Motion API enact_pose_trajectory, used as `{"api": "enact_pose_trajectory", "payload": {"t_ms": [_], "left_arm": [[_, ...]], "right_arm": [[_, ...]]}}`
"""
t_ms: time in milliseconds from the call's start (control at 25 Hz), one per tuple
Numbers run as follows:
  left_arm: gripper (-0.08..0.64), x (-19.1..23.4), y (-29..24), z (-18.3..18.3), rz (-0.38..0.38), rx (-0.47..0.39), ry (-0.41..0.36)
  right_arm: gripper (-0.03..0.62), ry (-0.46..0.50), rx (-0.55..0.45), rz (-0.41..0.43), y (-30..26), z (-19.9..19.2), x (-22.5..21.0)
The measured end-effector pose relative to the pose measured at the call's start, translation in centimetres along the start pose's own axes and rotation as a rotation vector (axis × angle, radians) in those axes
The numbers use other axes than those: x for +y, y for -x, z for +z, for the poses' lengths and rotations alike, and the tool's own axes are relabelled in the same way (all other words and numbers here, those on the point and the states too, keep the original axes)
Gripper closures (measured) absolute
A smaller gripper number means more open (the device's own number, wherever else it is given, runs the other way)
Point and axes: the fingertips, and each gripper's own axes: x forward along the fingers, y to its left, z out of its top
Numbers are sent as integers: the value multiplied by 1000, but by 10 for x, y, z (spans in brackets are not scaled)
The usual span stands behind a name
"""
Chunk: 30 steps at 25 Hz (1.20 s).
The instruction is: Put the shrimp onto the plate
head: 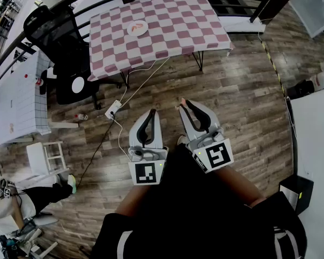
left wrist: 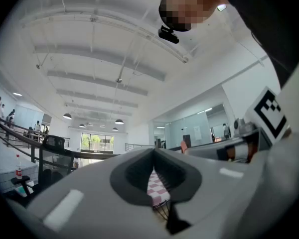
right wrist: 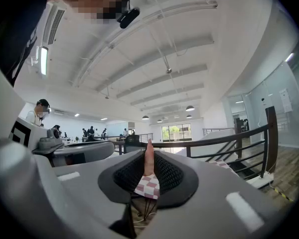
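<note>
The person stands on a wooden floor (head: 232,90) and holds both grippers close to the body, pointing toward a table (head: 173,20) covered by a pink-and-white checked cloth. The right gripper (head: 183,104) has its jaws pressed onto a thin pinkish-orange shrimp (head: 182,100), which pokes out past the tips. The right gripper view confirms this: the shrimp (right wrist: 148,162) stands upright as a narrow sliver pinched between the two dark ribbed pads (right wrist: 165,172). The left gripper (head: 153,111) is just beside it, and in its own view the jaws (left wrist: 153,152) meet at the tips with nothing caught between them; only the checked cloth shows through the gap behind. A small white plate (head: 129,31) sits on the cloth toward the table's left half, well apart from both grippers. It holds something orange-red (head: 139,27) that is too small to identify. A black office chair (head: 54,34) stands to the left of the table, and a white power strip (head: 113,109) with its cable lies on the floor between the table and the left gripper.
</note>
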Motion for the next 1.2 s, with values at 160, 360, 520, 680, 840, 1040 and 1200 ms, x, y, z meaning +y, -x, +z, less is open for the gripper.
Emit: {"api": "enact_pose_trajectory", "payload": {"t_ms": [160, 360, 520, 680, 840, 1040, 1200], "left_arm": [[551, -10, -5, -3, 13, 5, -4], [551, -10, -11, -8, 41, 18, -13], [551, -9, -17, -2, 67, -31, -12], [551, -13, -15, -9, 75, 16, -16], [551, -6, -19, -9, 86, -15, -6], [551, 11, -39, -30, 104, 9, 27], [551, 20, -75, -41, 69, 10, 51]], "right_arm": [[532, -21, -13, 14, 8, -1, -13], [531, -63, -35, 13, 11, 1, -31], [531, -63, -39, 17, 14, 0, -40], [531, -70, -37, 13, 14, -4, -46], [531, -82, -40, 5, 8, -5, -54], [532, -89, -31, -4, -11, -14, -66], [531, -74, -33, -44, -27, -15, -86]]}}
